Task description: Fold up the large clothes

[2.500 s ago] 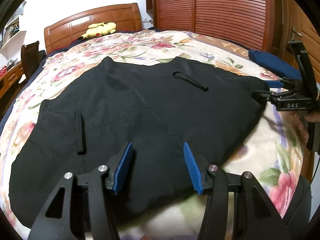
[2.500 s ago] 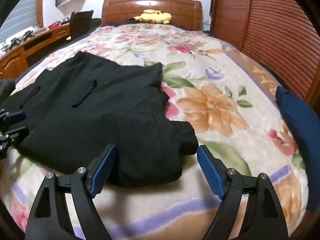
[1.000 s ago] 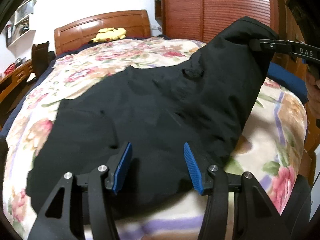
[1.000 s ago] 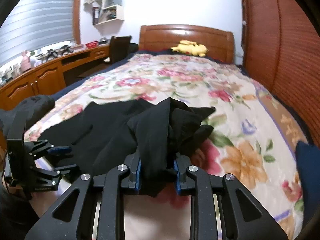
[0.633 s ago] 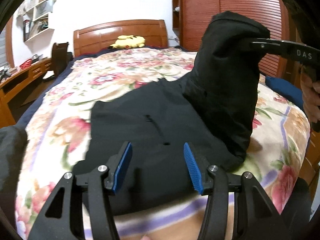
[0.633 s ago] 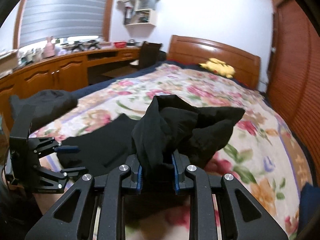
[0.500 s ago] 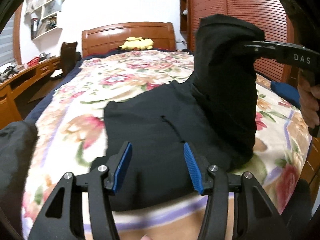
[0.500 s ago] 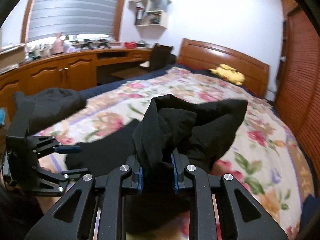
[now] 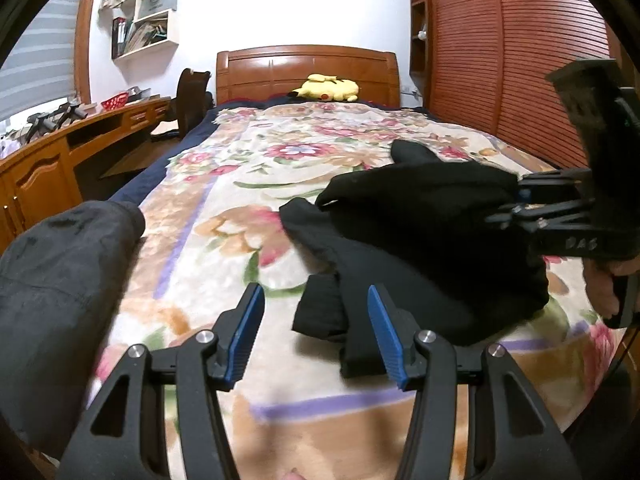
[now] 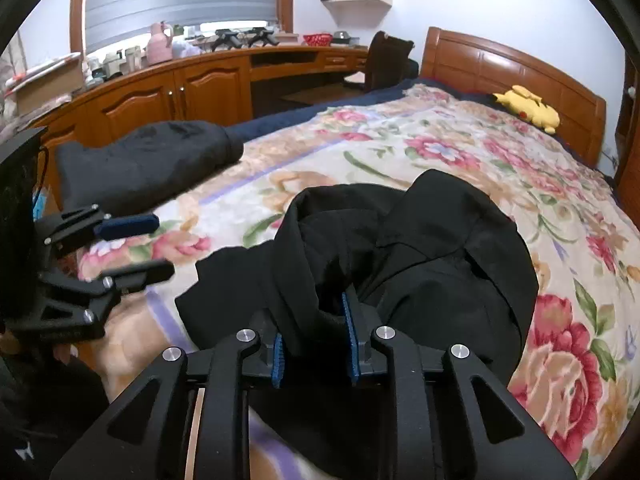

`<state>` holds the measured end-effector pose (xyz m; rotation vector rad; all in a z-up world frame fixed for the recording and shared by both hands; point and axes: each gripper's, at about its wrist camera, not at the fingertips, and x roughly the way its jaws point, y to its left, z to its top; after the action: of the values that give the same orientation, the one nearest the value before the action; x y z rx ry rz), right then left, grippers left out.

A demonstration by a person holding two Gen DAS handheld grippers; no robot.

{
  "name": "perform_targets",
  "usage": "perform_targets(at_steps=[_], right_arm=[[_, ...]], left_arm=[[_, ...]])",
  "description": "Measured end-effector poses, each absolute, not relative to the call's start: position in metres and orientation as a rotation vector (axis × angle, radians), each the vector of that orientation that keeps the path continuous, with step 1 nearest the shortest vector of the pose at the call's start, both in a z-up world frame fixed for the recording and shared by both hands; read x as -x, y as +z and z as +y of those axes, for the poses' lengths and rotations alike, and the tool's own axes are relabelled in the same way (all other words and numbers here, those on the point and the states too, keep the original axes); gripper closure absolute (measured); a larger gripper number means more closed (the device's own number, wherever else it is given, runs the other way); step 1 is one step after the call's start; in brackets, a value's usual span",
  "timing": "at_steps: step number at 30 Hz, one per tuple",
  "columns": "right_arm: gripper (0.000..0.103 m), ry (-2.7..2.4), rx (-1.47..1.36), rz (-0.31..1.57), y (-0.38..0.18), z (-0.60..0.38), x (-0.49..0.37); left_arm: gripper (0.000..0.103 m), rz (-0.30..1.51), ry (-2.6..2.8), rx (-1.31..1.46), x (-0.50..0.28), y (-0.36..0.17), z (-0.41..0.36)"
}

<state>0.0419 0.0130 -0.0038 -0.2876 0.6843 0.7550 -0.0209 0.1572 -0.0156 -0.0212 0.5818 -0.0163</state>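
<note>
A large black garment point(image 9: 420, 240) lies bunched and partly folded over on the floral bedspread point(image 9: 248, 184), near the bed's foot. My right gripper point(image 10: 314, 344) is shut on a thick bunch of the black garment point(image 10: 400, 252) and holds it low over the rest of the cloth. It also shows in the left wrist view point(image 9: 520, 204) at the right, gripping the fabric's edge. My left gripper point(image 9: 316, 332) is open and empty, hovering over the garment's near left corner. It shows in the right wrist view point(image 10: 132, 244) at the left, jaws apart.
A second dark garment point(image 9: 60, 264) lies piled at the bed's left edge. A yellow plush toy point(image 9: 326, 88) rests by the wooden headboard point(image 9: 308, 68). A wooden desk with cabinets point(image 10: 180, 88) and a chair point(image 10: 388, 60) stand left of the bed. A slatted wardrobe point(image 9: 500, 60) stands right.
My right gripper has carried the held bunch of garment down and over toward the left, laying it across the rest. My left gripper stays open and has swung left.
</note>
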Motion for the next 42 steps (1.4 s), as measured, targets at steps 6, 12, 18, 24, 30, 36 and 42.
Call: perform_targets(at_steps=[6, 12, 18, 24, 30, 36, 42], right_arm=[[0.038, 0.769, 0.231, 0.598, 0.02, -0.01, -0.038], [0.037, 0.71, 0.161, 0.536, 0.044, -0.051, -0.042], [0.036, 0.598, 0.142, 0.649, 0.014, -0.063, -0.08], [0.035, 0.708, 0.104, 0.826, -0.035, -0.038, -0.093], [0.049, 0.716, 0.258, 0.851, -0.063, -0.005, -0.078], [0.092, 0.726, 0.264, 0.738, -0.048, -0.012, -0.067], [0.095, 0.806, 0.301, 0.721, -0.039, -0.002, -0.046]], left_arm=[[0.05, 0.57, -0.025, 0.023, 0.016, -0.013, 0.155], [0.05, 0.574, -0.024, 0.011, 0.015, -0.015, 0.152], [0.05, 0.57, -0.01, 0.025, 0.017, -0.013, 0.154], [0.05, 0.574, -0.003, 0.027, 0.018, -0.014, 0.156], [0.05, 0.576, -0.002, 0.027, 0.018, -0.015, 0.157], [0.05, 0.575, -0.001, 0.023, 0.019, -0.015, 0.159], [0.05, 0.576, 0.0, 0.029, 0.026, -0.016, 0.161]])
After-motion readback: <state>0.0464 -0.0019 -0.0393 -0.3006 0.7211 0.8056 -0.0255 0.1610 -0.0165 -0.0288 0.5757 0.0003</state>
